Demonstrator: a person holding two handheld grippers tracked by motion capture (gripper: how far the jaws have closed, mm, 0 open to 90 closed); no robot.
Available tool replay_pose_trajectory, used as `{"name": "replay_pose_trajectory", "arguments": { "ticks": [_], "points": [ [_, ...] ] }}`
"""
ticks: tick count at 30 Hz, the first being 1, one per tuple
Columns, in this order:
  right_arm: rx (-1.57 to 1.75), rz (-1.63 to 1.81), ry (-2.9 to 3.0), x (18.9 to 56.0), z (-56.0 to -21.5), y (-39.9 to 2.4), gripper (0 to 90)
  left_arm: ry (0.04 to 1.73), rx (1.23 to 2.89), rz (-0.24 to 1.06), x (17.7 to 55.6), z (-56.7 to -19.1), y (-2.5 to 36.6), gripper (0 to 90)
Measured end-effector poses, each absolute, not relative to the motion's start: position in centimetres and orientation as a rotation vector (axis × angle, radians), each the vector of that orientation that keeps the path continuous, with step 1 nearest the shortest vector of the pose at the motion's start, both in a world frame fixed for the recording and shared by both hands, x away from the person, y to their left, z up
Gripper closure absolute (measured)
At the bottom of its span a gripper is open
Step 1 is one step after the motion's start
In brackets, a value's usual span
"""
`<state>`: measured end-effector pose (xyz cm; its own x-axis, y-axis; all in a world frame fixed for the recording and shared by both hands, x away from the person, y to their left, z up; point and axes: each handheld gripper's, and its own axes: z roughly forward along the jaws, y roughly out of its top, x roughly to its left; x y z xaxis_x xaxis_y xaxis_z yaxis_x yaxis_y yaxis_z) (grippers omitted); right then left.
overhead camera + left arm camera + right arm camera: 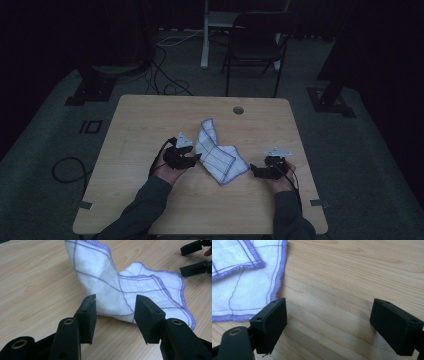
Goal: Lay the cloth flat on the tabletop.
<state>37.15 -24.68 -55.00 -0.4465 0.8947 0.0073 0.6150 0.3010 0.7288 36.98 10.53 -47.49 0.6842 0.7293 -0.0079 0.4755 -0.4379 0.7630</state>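
Dark sleeves (150, 200), black brass-riveted gripper (115, 315)

A light wooden table (150, 115) with a round grommet hole (238, 110) near its far edge fills the frame's centre, a dark folding chair (255, 45) stands behind it at top centre (beside a white post (205, 35)), and black cables (165, 75) trail across the grey floor (45, 135).

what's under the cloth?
The white cloth with purple stitching lies folded over itself on the wooden table; bare wood shows around its edges. One layer overlaps another. Anything between the layers or beneath them is covered, so I cannot tell.
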Motion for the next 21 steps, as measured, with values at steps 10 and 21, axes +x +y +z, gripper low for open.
{"name": "replay_pose_trajectory", "arguments": {
  "ticks": [10, 21],
  "points": [
    [1.349, 0.946, 2.173, 37.1, -55.0, -24.7, 14.6, 0.879, 2.154, 0.406, 37.4, -47.7, 8.5, 52.9],
    [1.346, 0.947, 2.175, 37.1, -55.0, -24.7, 15.3, 0.834, 2.185, 0.385, 37.8, -48.4, 6.4, 51.8]
  ]
}}
